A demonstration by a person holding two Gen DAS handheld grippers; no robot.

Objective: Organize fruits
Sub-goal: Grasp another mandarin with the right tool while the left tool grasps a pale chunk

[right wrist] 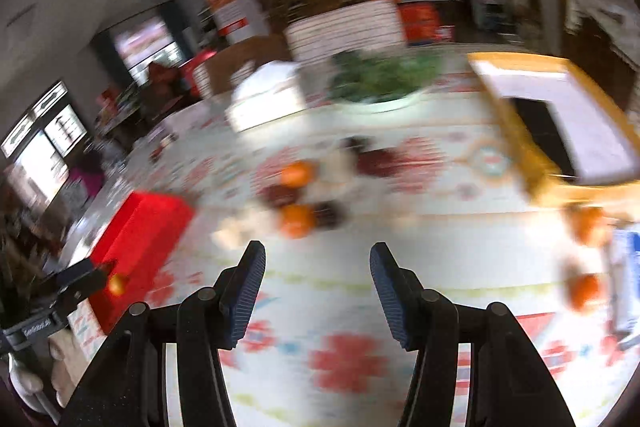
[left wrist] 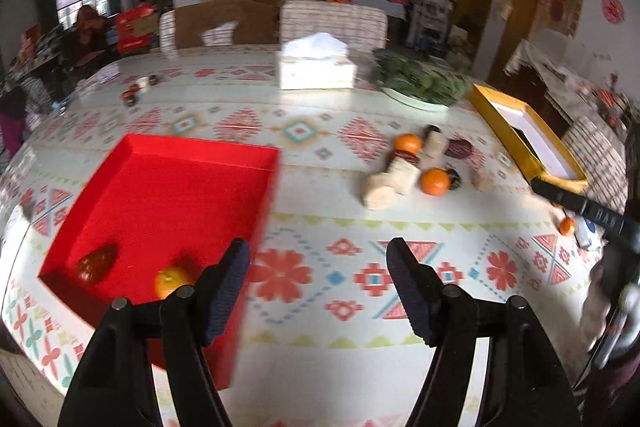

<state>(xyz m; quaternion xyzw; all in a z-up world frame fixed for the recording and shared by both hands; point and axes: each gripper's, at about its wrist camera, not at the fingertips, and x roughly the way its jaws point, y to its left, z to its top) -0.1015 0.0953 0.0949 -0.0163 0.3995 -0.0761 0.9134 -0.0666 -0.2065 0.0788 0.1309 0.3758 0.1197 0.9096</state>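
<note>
A red tray point(left wrist: 224, 157) lies on the patterned table, with a dark red fruit point(left wrist: 97, 263) and an orange point(left wrist: 170, 281) in its near corner. My left gripper point(left wrist: 318, 281) hovers open and empty just right of the tray's near edge. A heap of oranges point(left wrist: 435, 181), pale chunks point(left wrist: 396, 173) and dark fruits point(left wrist: 459, 149) sits mid-table. The right wrist view is blurred: my right gripper point(right wrist: 317, 287) stands open and empty above the cloth, short of the same heap point(right wrist: 297, 221). Two more oranges point(right wrist: 585, 291) lie at its right.
A yellow box point(left wrist: 524, 151) with a white inside stands at the right. A tissue box point(left wrist: 316, 69) and a plate of greens point(left wrist: 420, 83) sit at the back. Chairs stand behind the table. The other gripper's black arm point(left wrist: 580, 207) crosses the right edge.
</note>
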